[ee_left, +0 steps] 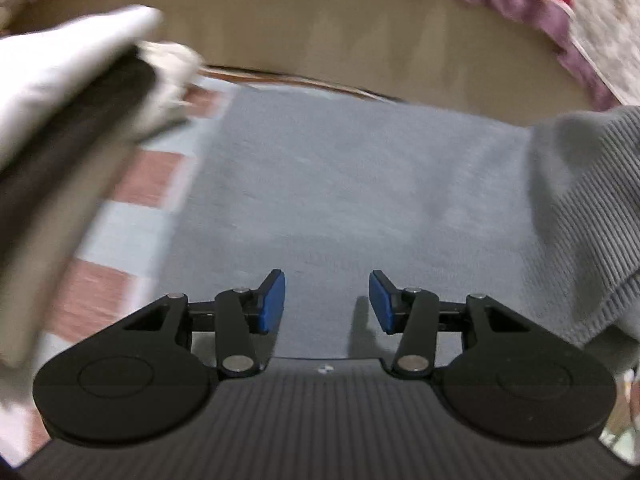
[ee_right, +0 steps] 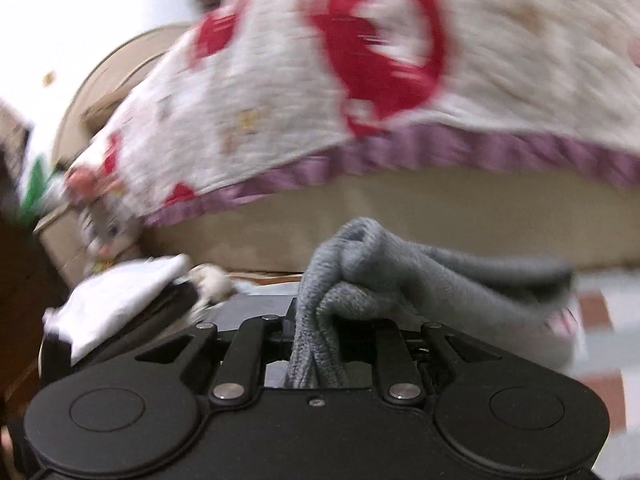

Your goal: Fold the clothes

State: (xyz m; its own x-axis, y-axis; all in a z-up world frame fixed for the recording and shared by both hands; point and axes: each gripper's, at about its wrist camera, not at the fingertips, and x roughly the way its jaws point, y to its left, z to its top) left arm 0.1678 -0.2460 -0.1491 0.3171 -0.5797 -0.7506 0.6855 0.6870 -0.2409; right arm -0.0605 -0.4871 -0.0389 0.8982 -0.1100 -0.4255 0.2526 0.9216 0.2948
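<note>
In the left wrist view, a stack of folded clothes [ee_left: 60, 128] fills the left edge: a white piece on top, a dark layer under it, blurred. It sits on a checked cloth [ee_left: 120, 216] of pink and pale blue squares. To the right of that, a grey-blue garment [ee_left: 328, 184] lies flat across the middle of the view. The left gripper [ee_left: 327, 302] hangs over its near part, the blue pads [ee_left: 272, 304] apart with nothing between them, only the flat fabric below. At the right edge a ribbed grey fold [ee_left: 584, 216] of the garment is lifted above the flat part. Behind everything runs a tan board [ee_left: 340, 36], with a quilt edged in purple [ee_left: 532, 12] over its top.

In the right wrist view, the white-topped stack [ee_right: 120, 300] shows at the left, just beside the gripper body. In the middle, the right gripper [ee_right: 316, 344] pinches a bunched ribbed grey edge [ee_right: 360, 264] of the garment, the fabric passing down between its closed fingers and trailing off to the right. Above hangs the quilt with red prints [ee_right: 360, 80].
</note>
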